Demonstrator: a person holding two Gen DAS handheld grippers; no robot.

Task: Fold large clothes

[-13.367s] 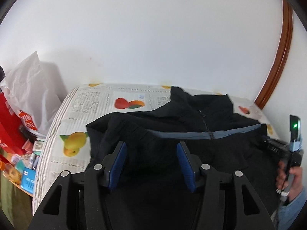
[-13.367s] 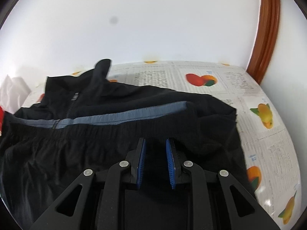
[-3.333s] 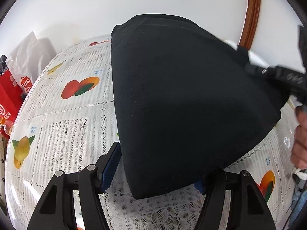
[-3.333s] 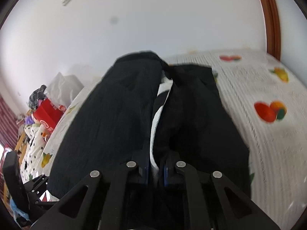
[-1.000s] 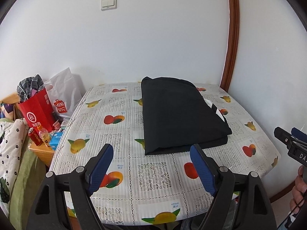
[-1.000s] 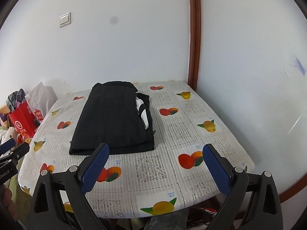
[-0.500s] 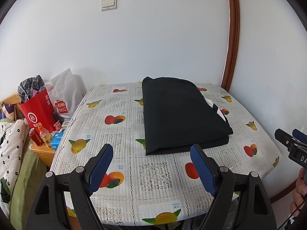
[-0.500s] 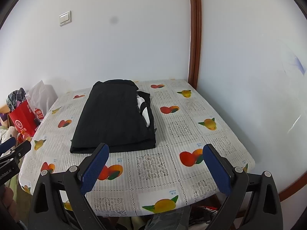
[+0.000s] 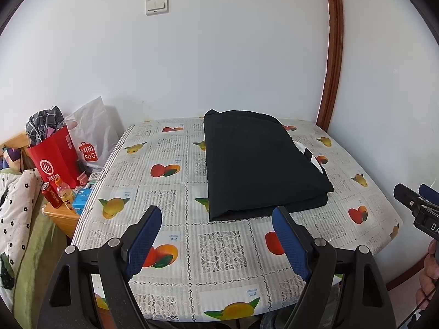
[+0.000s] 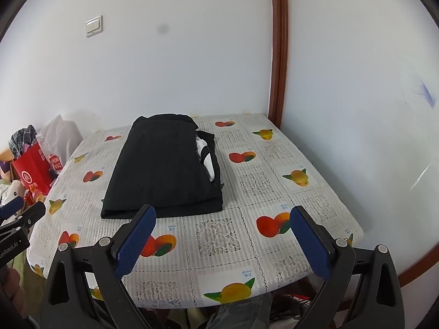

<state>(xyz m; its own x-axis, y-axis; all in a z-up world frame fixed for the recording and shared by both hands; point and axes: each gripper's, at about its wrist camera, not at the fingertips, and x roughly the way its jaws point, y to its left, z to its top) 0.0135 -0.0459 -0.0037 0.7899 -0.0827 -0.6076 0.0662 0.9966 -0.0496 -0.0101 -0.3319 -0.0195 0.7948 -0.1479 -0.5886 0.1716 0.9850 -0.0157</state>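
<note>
left wrist view: left tool hung off the near edge of the surface, its blue pads spread wide with nothing between them. folded black garment lay flat on the fruit-print cloth, right of centre, reaching from the far wall toward the near half. a sliver of white showed at its right edge. right tool poked in at the far right of the view, apart from the garment, a hand below it. left of the surface: red paper bag, white shopping bag, a can and a bottle on a low wooden stand. light switch on the wall, wooden trim at the right.

right wrist view: right tool also held back from the near edge, pads spread wide and clear of everything. folded black garment sat left of centre on the surface, layered edges visible at its near end, white lining showing along its right side. left tool entered at the left edge, off the surface. red paper bag and white shopping bag stood at far left.
</note>
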